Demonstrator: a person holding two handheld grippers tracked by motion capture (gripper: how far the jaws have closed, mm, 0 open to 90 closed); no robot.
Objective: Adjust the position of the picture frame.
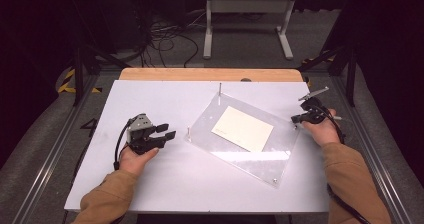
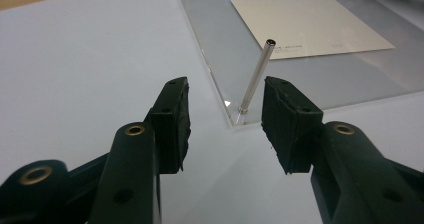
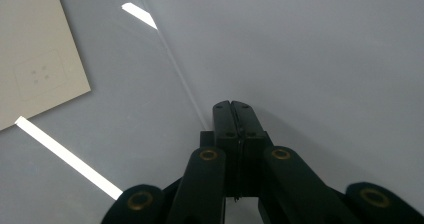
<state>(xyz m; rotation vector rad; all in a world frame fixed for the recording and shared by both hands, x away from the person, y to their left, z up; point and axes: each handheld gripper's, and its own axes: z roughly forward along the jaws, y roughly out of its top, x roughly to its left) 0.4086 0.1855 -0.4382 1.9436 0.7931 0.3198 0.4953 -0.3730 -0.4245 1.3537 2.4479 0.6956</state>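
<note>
A clear acrylic plate [image 1: 250, 156] lies at an angle on the white table, with a cream card [image 1: 242, 129] on it. Thin metal posts stand at its corners: a tall one at the back [image 1: 220, 91] and a short one at the left [image 1: 189, 132]. My left gripper [image 1: 170, 131] is open just left of that left post. In the left gripper view the post [image 2: 256, 76] rises just beyond the gap between the open jaws [image 2: 225, 91]. My right gripper [image 1: 296, 118] is shut at the plate's right corner. Its jaws [image 3: 232, 106] are pressed together over the plate's edge [image 3: 175, 69], with the card [image 3: 35, 49] off to the left.
The white tabletop [image 1: 150, 184] has a wooden strip [image 1: 210, 74] along its far edge. Metal frame rails run down both sides. Beyond the table are floor cables [image 1: 165, 39] and a white stand [image 1: 247, 19]. Bare table lies left of and in front of the plate.
</note>
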